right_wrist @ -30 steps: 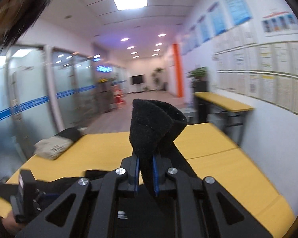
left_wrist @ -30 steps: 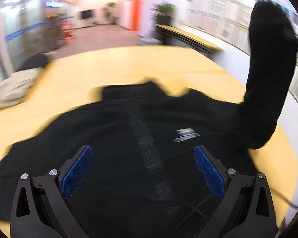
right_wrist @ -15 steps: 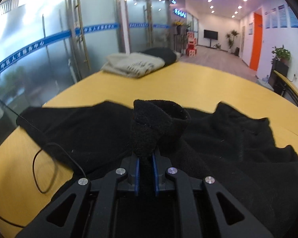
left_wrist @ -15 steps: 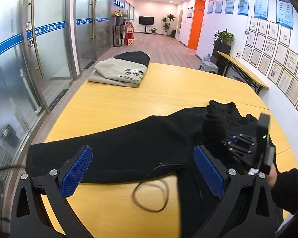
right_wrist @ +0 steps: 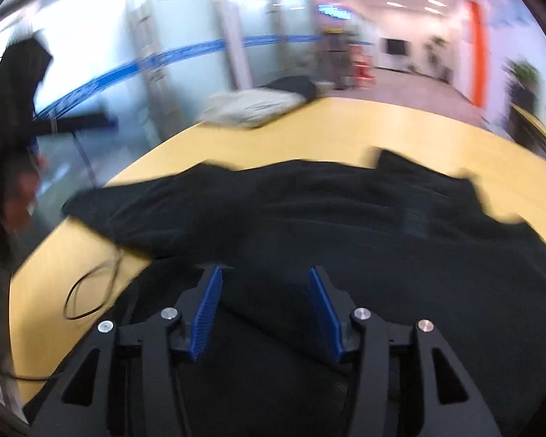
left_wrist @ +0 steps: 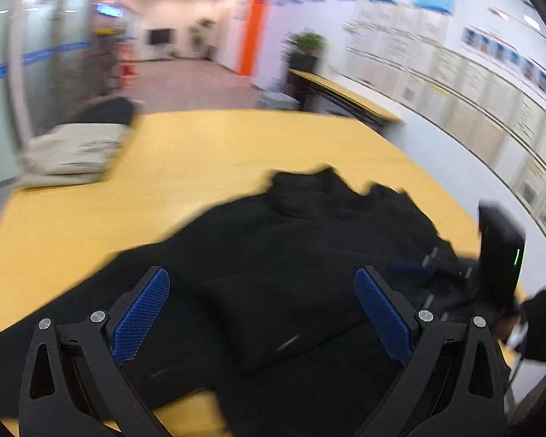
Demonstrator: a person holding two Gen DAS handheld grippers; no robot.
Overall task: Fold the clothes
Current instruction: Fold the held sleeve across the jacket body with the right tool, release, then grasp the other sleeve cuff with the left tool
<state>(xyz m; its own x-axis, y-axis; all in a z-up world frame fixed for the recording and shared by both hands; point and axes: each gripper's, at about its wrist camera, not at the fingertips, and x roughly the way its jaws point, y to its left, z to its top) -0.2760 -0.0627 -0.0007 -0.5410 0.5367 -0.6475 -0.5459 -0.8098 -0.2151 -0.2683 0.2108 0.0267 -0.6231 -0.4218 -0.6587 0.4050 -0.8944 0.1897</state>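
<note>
A black fleece garment (left_wrist: 302,255) lies spread on the yellow table (left_wrist: 134,196), with a sleeve folded over its body. It also fills the right wrist view (right_wrist: 345,218). My left gripper (left_wrist: 262,309) is open and empty just above the garment's near part. My right gripper (right_wrist: 264,306) is open and empty over the garment, and it shows at the right edge of the left wrist view (left_wrist: 498,266). Both views are motion-blurred.
A folded beige garment (left_wrist: 72,153) with a dark one behind it lies at the table's far left; it also shows in the right wrist view (right_wrist: 254,105). A thin black cable (right_wrist: 91,291) loops on the table at the left. A wall runs along the right.
My right gripper has opened and let go of the black sleeve, which now lies on the garment. Both grippers have swung, and the left one stays open.
</note>
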